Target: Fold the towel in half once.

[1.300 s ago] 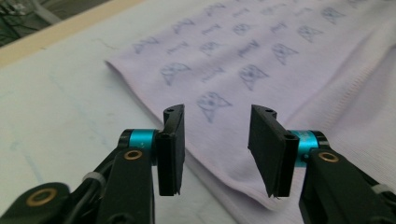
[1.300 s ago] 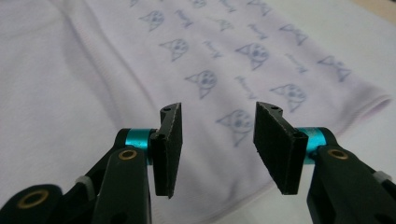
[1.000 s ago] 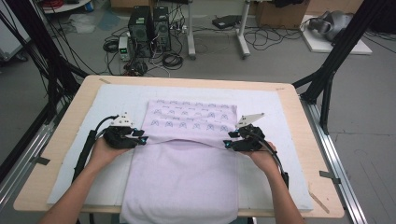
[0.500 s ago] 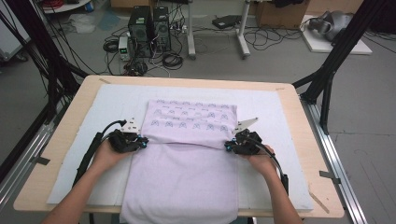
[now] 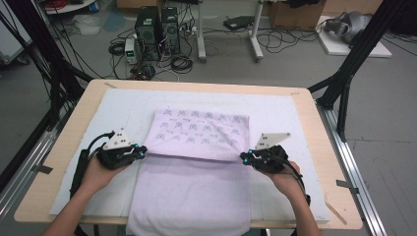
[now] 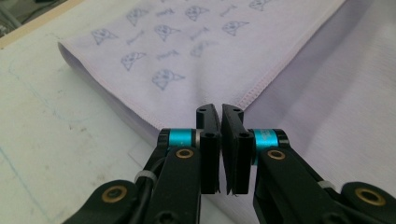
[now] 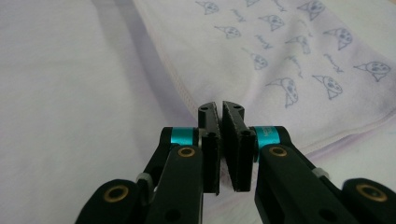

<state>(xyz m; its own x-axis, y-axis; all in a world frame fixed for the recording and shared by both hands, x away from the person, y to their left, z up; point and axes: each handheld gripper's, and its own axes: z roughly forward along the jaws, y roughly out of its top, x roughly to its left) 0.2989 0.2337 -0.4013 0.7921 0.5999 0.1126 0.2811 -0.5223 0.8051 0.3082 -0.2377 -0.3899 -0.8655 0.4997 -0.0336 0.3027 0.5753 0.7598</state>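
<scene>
A pale lilac towel lies on the white mat, its near end hanging over the table's front edge. Its far part is folded toward me as a flap printed with small blue figures. My left gripper is shut on the flap's near left corner. My right gripper is shut on the near right corner. In the left gripper view the hemmed corner runs into the closed jaws. The right gripper view shows the stitched edge ending at its closed jaws.
A white mat covers most of the wooden table. Black frame legs stand at the table's far corners. On the floor beyond it are computer cases and cables.
Both hands have drawn toward the table's near side, slightly raised. The flap's near edge has come along with them, so the printed flap now covers more of the towel.
</scene>
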